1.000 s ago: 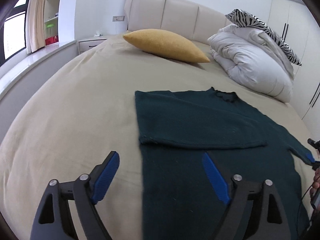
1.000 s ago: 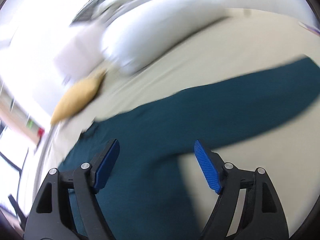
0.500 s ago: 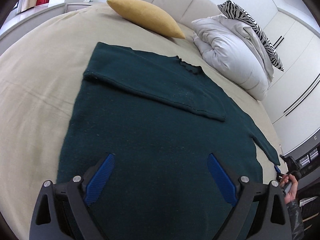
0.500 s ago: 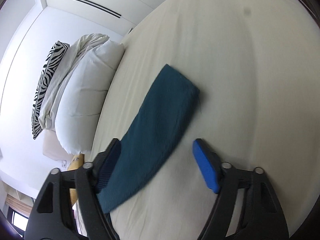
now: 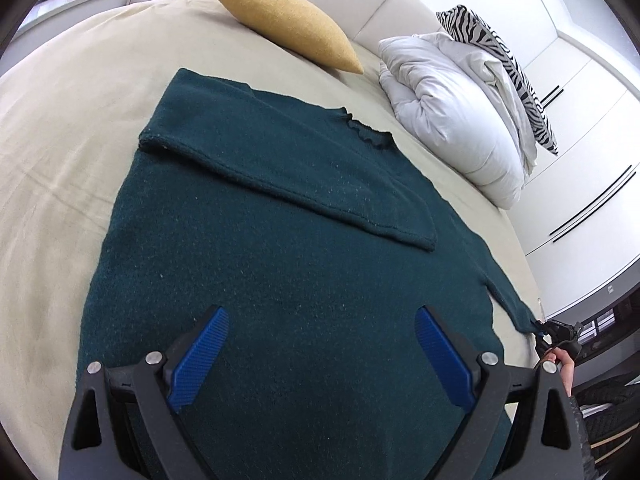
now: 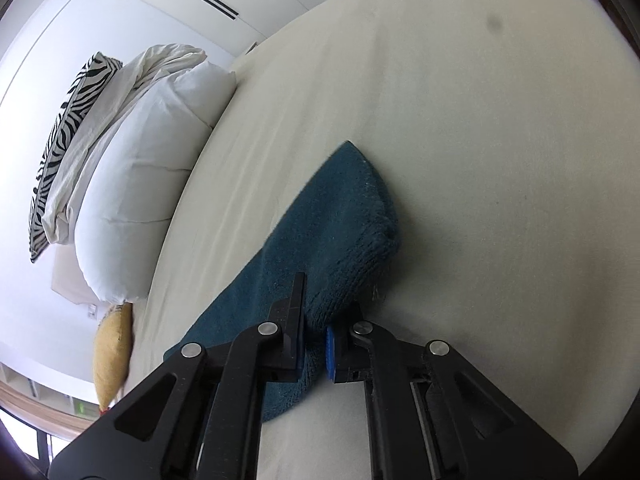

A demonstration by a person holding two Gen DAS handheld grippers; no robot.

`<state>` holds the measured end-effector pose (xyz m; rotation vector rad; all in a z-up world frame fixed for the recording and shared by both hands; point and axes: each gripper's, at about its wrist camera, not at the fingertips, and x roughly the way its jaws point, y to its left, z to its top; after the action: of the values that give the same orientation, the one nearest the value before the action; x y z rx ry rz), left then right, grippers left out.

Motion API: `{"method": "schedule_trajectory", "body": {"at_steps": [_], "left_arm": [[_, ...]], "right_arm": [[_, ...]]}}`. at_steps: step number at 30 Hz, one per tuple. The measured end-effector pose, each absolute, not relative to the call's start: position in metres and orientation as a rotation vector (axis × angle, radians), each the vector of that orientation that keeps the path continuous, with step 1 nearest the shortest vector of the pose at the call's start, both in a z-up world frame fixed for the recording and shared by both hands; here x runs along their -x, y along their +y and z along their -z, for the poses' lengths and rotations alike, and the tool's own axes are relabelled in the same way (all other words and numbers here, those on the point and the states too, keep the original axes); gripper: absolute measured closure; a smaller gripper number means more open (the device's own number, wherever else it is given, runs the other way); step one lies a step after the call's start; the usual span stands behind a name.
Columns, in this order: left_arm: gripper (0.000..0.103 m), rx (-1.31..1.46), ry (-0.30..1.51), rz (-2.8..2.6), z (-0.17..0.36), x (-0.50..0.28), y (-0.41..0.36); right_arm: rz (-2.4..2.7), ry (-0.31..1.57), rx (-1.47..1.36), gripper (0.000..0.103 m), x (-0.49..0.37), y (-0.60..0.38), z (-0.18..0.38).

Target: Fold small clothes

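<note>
Right gripper [image 6: 316,340] has its jaws clamped on the sweater's [image 5: 280,280] outstretched right sleeve [image 6: 340,232], whose long axis runs left toward the body under the left gripper's [image 5: 320,356] open, empty jaws.

Both fisheye views were bright with soft, even daylight. The bed [image 5: 60,128] bowed strongly toward dark vignetted corners. Glare washed out the wall [image 6: 36,60] in the right wrist view; the yellow pillow [image 6: 112,352] near its left edge was smeared. Shadows stayed faint.
</note>
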<state>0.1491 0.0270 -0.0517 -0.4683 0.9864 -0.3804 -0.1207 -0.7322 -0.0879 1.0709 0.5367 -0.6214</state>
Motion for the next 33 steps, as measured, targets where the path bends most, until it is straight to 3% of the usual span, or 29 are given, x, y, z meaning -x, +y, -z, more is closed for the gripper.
{"method": "schedule_trajectory", "body": {"at_steps": [9, 15, 21, 28, 31, 32, 33], "left_arm": [[0.007, 0.518, 0.956, 0.435, 0.041, -0.183, 0.029], [0.007, 0.565, 0.941, 0.454, 0.040, -0.197, 0.033], [0.007, 0.629, 0.934, 0.443, 0.048, -0.207, 0.056], [0.007, 0.663, 0.935, 0.416, 0.059, -0.211, 0.080], [0.007, 0.670, 0.933, 0.412, 0.060, -0.214, 0.082], [0.007, 0.667, 0.932, 0.414, 0.059, -0.214, 0.082], [0.007, 0.660, 0.931, 0.415, 0.057, -0.216, 0.081]], "right_arm": [[0.517, 0.623, -0.691, 0.097, 0.034, -0.632, 0.004], [0.334, 0.710, -0.207, 0.097, -0.061, -0.472, -0.035], [0.132, 0.742, 0.316, 0.097, -0.121, -0.275, -0.010], [0.023, 0.756, 0.490, 0.097, -0.137, -0.164, 0.035], [-0.010, 0.804, 0.498, 0.093, -0.139, -0.146, 0.057], [-0.036, 0.827, 0.482, 0.084, -0.137, -0.145, 0.061], [-0.044, 0.834, 0.474, 0.067, -0.134, -0.147, 0.066]]}}
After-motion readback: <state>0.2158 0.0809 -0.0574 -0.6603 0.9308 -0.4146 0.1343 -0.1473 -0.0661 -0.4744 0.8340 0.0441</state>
